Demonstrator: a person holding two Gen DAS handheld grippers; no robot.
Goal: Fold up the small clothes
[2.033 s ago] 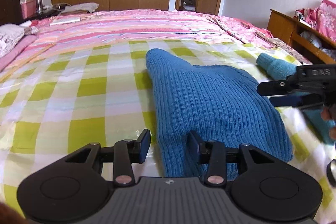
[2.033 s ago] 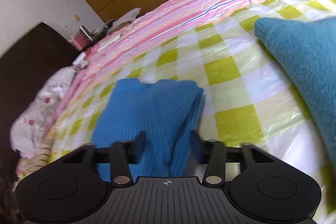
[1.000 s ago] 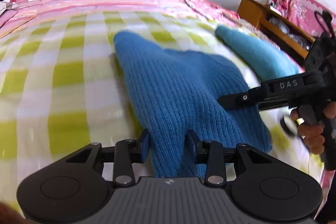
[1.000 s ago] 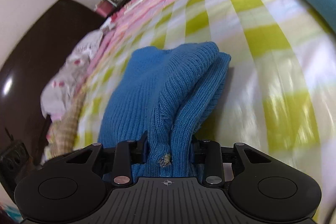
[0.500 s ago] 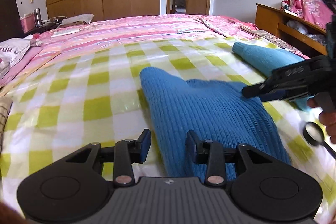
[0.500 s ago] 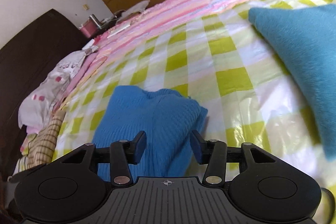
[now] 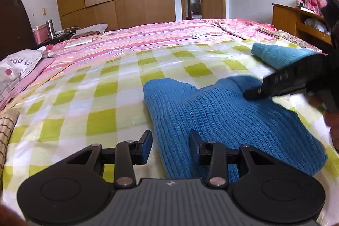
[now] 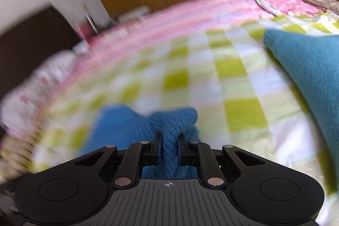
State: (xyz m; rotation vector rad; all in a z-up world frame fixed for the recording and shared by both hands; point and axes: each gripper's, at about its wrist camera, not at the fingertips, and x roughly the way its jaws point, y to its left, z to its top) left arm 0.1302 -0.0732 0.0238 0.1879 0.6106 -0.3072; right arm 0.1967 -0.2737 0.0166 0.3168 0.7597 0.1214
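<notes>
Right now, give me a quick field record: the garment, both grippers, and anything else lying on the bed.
garment: blue knit sweater, lying on the checked bedspread
right gripper: jaws have just been closing, now pinching a fold of the sweater
left gripper: open, the sweater's near edge between its fingers, not squeezed
other item: teal knit piece, apart from the sweater on its far right
view quality: right wrist view blurred

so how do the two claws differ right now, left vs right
The left claw stands open, with an edge of the blue knit garment lying between its fingers, unpressed. The right claw has just been closing and is pinched shut on a bunched fold of that same garment. The left view is sharp; the right view is blurred. Both point down at the same garment on the checked bed cover.
</notes>
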